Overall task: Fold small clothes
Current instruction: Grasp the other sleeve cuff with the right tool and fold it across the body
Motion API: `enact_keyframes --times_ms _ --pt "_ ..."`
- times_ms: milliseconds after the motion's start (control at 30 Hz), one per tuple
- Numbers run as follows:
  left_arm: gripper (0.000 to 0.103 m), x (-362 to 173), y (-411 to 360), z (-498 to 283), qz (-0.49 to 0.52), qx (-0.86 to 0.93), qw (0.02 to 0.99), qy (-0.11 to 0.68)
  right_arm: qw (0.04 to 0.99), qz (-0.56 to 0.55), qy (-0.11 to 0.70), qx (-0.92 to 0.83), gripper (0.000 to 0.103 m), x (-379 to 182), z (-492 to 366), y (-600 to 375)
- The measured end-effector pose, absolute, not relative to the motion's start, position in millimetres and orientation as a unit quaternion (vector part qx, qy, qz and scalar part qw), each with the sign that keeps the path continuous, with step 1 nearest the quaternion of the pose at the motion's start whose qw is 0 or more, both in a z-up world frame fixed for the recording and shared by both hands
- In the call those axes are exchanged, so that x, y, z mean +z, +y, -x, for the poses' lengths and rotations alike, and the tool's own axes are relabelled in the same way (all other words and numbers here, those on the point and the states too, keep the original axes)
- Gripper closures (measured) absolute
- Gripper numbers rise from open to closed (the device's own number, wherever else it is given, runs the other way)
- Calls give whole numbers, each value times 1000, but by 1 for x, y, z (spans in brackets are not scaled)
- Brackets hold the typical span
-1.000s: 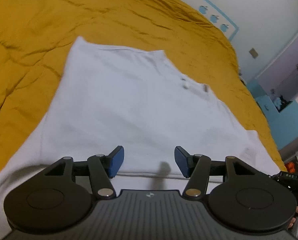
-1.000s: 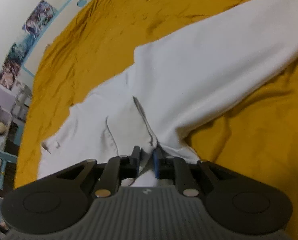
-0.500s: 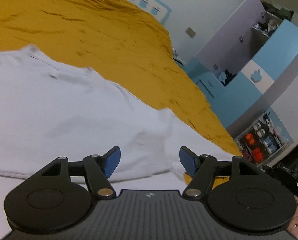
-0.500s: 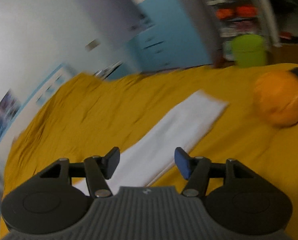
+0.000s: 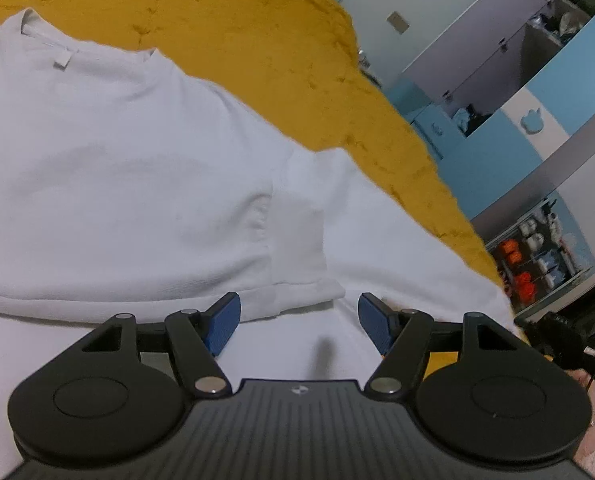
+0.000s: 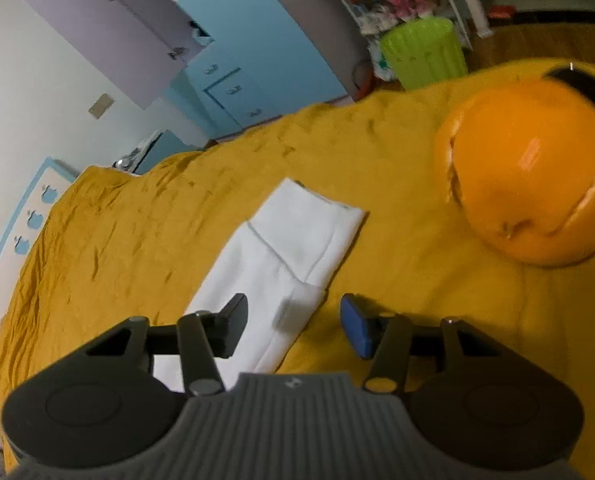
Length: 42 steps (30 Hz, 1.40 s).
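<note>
A white long-sleeved top [image 5: 117, 184] lies flat on the mustard-yellow bedspread [image 5: 257, 40], neck label toward the far left. One sleeve is folded across the body, its cuff [image 5: 297, 284] just ahead of my left gripper [image 5: 297, 320], which is open and empty above the cloth. In the right wrist view the other white sleeve [image 6: 289, 248] stretches away over the bedspread [image 6: 137, 232]. My right gripper [image 6: 293, 324] is open and empty, hovering over that sleeve's near part.
An orange ball-shaped cushion [image 6: 529, 176] sits on the bed to the right of the sleeve. A green bin [image 6: 425, 52] and blue and grey cupboards [image 6: 225, 40] stand beyond the bed edge. Shelves with toys [image 5: 537, 256] stand at the right.
My right gripper let go of the sleeve fold, opened and swung toward the other sleeve. My left gripper stayed open and turned right toward the folded sleeve's cuff.
</note>
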State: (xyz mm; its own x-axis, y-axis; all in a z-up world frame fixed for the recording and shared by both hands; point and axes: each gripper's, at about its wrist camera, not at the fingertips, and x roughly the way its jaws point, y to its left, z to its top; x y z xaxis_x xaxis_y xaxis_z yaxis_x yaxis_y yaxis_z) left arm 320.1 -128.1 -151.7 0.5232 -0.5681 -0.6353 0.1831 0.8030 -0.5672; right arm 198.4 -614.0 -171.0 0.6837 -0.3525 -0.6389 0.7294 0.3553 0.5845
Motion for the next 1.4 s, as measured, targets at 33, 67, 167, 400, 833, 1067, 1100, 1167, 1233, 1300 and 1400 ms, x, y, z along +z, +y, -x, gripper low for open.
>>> enact_keyframes --times_ms 33,67,167,400,833,1067,1100,1167,1233,1300,1400 --pt "24 -153 -130 -320 219 -221 844 437 792 -460 202 -347 55 -174 -200 -617" --pt "24 -154 -132 -321 217 -220 845 438 787 -464 192 -358 55 -176 -202 -620" --pt "18 -157 -137 -319 205 -219 848 437 782 -472 175 -367 54 -177 -209 -625" --pt "15 -155 -142 -316 192 -217 853 434 786 -471 167 -364 101 -177 -215 -633" --pt "16 -97 -25 -287 199 -159 872 419 876 -416 115 -214 101 -57 -234 -526" --pt "16 -101 54 -244 249 -121 869 411 907 -399 131 -7 101 -16 -279 -351" --pt "16 -101 64 -239 259 -114 868 409 906 -395 146 31 101 -17 -288 -316" --pt "16 -103 83 -232 276 -105 864 407 903 -386 169 83 101 -25 -298 -260" --pt "16 -106 100 -225 288 -99 862 405 896 -374 200 133 101 -40 -306 -198" --pt "16 -110 113 -218 294 -90 862 404 887 -364 228 172 97 -61 -311 -146" --pt "16 -116 131 -213 315 -70 859 396 866 -344 294 215 58 -100 -318 -82"
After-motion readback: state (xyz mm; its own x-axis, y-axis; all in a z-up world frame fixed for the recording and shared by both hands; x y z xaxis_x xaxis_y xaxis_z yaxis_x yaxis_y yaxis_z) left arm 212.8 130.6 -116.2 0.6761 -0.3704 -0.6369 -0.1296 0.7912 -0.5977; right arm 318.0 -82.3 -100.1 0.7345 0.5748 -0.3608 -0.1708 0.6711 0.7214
